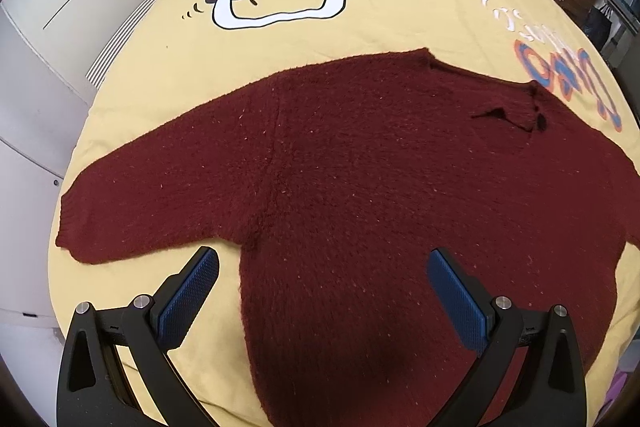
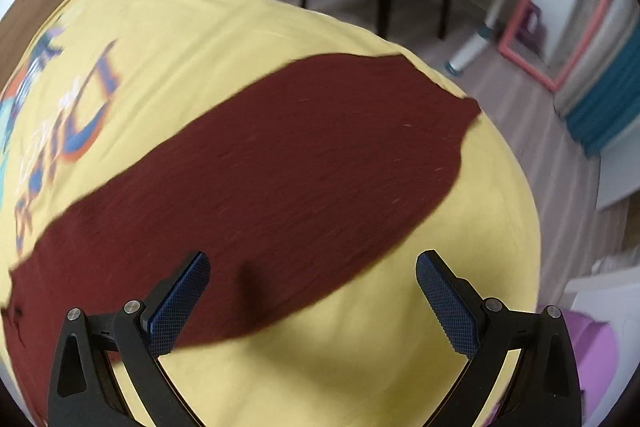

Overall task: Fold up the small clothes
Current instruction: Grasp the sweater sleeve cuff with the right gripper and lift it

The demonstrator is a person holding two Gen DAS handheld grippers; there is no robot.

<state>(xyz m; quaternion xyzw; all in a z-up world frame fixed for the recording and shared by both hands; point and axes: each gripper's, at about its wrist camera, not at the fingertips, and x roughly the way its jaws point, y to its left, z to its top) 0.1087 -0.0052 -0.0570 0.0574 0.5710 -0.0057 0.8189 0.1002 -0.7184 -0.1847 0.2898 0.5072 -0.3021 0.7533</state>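
Lying spread flat on the yellow bedspread (image 1: 360,39), the maroon sweater (image 1: 360,187) awaits its first fold, so the left gripper (image 1: 322,291) and right gripper (image 2: 312,301), jaws wide apart and empty, should each pinch a sleeve near its cuff.

Dark red fuzzy knit sweater (image 1: 360,187), spread out flat on a yellow bed cover. Front side up, 2 sleeves stretched out to the sides. Left sleeve (image 1: 140,195) lying flat, its cuff close to the bed's edge. Neck opening (image 1: 508,107) turned toward the far right, a bit crumpled. Bottom part nearest the left camera. Other sleeve (image 2: 320,155) lying long and flat, blurry, its end reaching the bed's far edge.
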